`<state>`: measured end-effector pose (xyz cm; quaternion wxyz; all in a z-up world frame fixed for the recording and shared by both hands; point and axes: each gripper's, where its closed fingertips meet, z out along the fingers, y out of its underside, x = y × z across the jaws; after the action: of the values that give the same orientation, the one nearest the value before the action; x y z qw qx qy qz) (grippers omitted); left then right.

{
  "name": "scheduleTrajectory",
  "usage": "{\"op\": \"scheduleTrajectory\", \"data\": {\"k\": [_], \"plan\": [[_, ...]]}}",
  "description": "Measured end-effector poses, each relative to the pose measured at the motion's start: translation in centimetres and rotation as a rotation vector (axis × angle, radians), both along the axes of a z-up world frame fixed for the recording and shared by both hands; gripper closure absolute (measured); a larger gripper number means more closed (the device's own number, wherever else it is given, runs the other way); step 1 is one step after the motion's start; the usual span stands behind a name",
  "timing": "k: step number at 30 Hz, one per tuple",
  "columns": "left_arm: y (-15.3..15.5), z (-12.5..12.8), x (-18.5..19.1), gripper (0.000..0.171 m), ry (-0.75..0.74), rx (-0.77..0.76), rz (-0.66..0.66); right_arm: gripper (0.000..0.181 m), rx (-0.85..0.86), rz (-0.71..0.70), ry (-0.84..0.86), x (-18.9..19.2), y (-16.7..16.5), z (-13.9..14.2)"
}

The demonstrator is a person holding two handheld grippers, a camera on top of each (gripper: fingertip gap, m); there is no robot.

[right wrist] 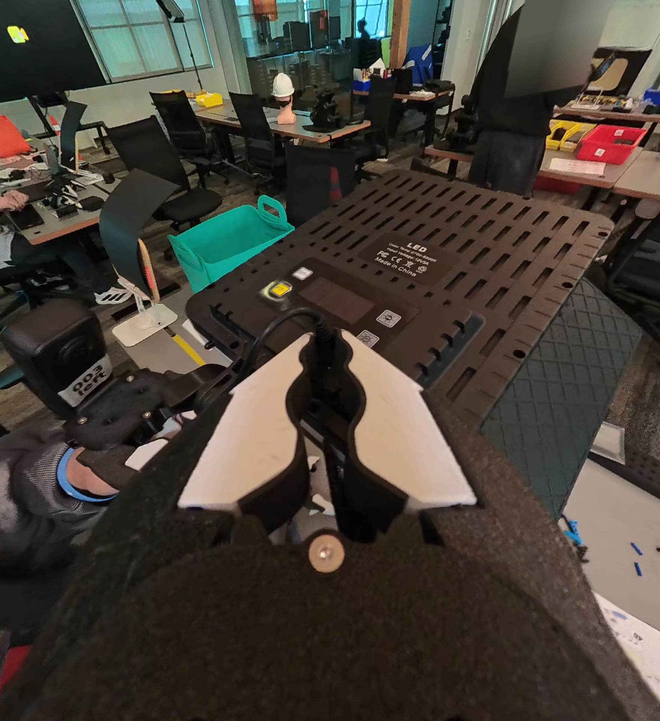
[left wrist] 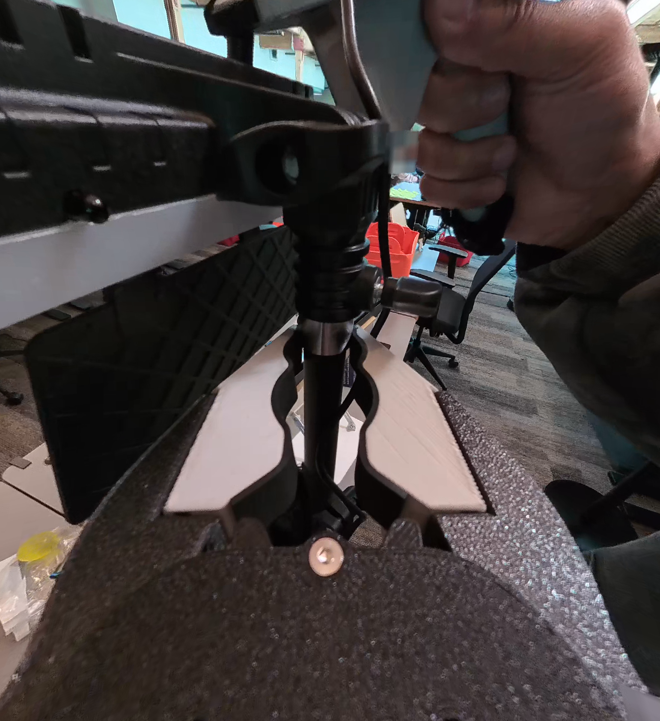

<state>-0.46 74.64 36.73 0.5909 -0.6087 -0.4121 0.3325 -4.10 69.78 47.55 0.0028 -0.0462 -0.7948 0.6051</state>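
Observation:
A black LED light panel with a slotted back sits on a black stand pole. My left gripper is shut around the pole just below the panel's swivel mount; it also shows in the right wrist view. My right gripper is shut on the black power plug at the panel's back edge, its cable looping left. A hand holds the right gripper's handle above the mount.
A quilted black flap hangs off the panel's right side. A teal bin, office chairs and desks stand beyond. Plastic bags with a yellow lid lie on the table at left. An orange bin sits farther back.

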Motion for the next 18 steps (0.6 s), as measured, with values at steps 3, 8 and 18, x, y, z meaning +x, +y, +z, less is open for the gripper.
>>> {"op": "scheduleTrajectory", "data": {"k": [3,8,18], "plan": [[-0.3,-0.1,0.0,0.148,-0.001,0.012,0.0,0.174,-0.488,-0.049,-0.025,-1.5,4.6,12.5],[0.0,-0.1,0.1,0.147,-0.013,0.012,-0.014,0.174,-0.338,-0.048,0.294,0.1,7.4,21.8],[0.0,0.0,0.2,0.147,0.003,0.057,-0.02,0.173,-0.269,0.027,0.045,1.0,5.2,12.8]]}}
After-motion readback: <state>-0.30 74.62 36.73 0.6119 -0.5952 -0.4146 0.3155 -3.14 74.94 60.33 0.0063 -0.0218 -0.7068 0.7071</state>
